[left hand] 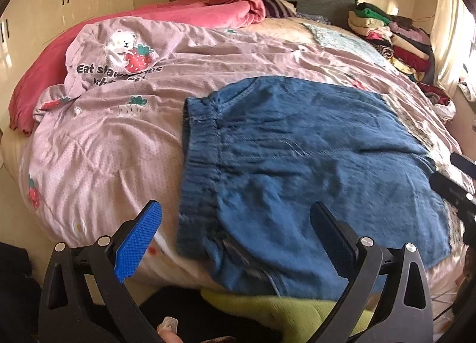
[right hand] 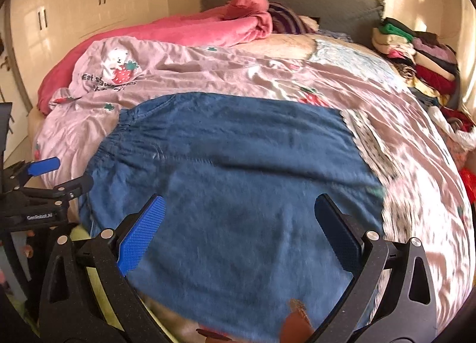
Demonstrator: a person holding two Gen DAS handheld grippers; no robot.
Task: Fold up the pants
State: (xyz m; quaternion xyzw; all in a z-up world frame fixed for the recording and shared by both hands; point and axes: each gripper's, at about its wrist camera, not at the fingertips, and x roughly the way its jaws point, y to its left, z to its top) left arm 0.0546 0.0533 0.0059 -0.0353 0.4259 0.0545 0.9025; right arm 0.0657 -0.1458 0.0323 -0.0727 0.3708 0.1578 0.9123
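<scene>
Both claws stand wide open with nothing between their pads. Seen from its own camera, the left gripper (left hand: 236,231) hovers over the near left corner of the blue denim pants (left hand: 312,158): the elastic waistband runs from about 12 o'clock down toward 6 o'clock just inside its blue left pad, while the dark right pad sits over the cloth at 4 o'clock. Neither pad clearly touches the fabric.

From the right wrist camera, the right gripper (right hand: 239,230) hangs over the middle of the pants (right hand: 232,164), denim filling the gap between the fingers and spreading on toward 12 o'clock. At 9 o'clock in that view the left gripper (right hand: 59,173) shows by the waistband edge.

The pants lie flat, folded, on a pink strawberry-print quilt (left hand: 104,140) covering the bed; a pile of folded clothes (left hand: 395,36) sits at 2 o'clock, well apart.
</scene>
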